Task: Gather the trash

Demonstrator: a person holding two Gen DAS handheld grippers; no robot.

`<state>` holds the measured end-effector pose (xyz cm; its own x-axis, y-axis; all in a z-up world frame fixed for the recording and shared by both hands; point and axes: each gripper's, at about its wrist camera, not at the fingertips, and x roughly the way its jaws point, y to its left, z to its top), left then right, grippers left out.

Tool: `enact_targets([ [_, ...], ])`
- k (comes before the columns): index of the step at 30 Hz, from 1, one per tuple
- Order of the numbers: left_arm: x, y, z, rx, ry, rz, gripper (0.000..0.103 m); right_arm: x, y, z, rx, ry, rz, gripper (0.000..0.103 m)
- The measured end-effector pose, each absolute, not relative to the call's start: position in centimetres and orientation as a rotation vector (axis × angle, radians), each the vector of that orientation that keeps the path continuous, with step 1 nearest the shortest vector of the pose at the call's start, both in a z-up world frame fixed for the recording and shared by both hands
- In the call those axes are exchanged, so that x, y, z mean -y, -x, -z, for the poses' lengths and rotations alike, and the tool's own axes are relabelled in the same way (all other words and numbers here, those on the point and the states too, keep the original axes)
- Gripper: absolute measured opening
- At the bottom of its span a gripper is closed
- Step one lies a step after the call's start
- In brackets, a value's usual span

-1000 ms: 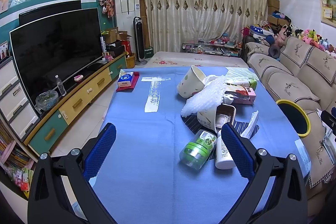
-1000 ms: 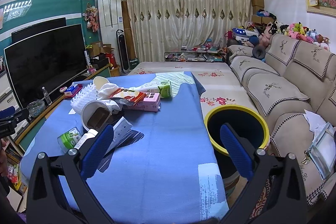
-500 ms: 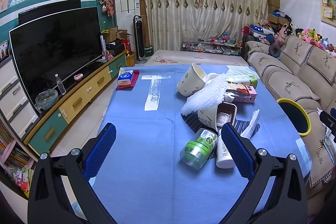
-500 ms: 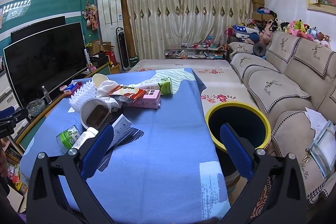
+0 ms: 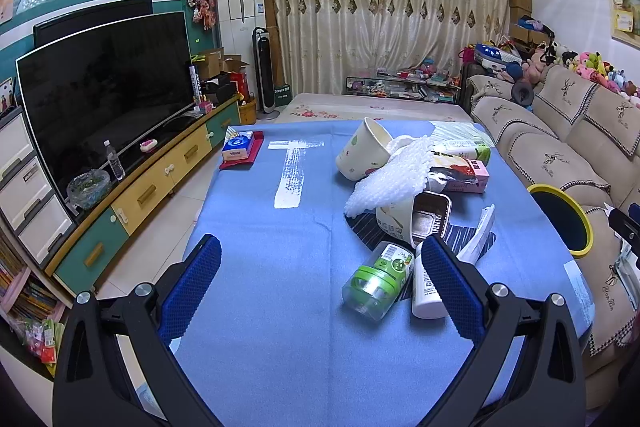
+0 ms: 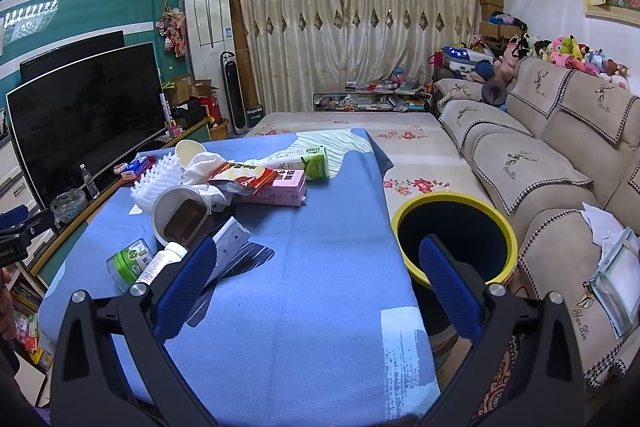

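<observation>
Both grippers apart, empty: left gripper (image 5: 320, 283), right gripper (image 6: 316, 279). Trash pile (image 5: 412, 187) untouched on counter (image 5: 280, 307), at 1 o'clock of left gripper; green jar (image 5: 378, 281) nearest. Yellow-rimmed bin (image 6: 452, 239) at 1 o'clock of right gripper, looks empty. Task barely begun. Blue cloth; TV (image 5: 104, 87) at 10, sofa (image 6: 540, 147) at 2.

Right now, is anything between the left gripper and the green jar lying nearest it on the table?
Nothing visible. The left gripper is open above bare blue cloth, and the green jar lies on its side just ahead between the fingers' line. A white bottle lies against its right side, not in front.
</observation>
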<state>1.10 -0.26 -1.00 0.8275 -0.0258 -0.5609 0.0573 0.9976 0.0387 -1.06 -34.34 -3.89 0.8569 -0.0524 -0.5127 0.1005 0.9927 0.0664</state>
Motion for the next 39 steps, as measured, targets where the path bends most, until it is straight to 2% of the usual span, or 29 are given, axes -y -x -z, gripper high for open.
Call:
enact_targets([
  [39, 0.19, -1.64, 1.40, -0.613, -0.049, 0.041, 0.099, 34.42, 0.75, 4.83, -0.550, -0.096, 0.076, 0.097],
])
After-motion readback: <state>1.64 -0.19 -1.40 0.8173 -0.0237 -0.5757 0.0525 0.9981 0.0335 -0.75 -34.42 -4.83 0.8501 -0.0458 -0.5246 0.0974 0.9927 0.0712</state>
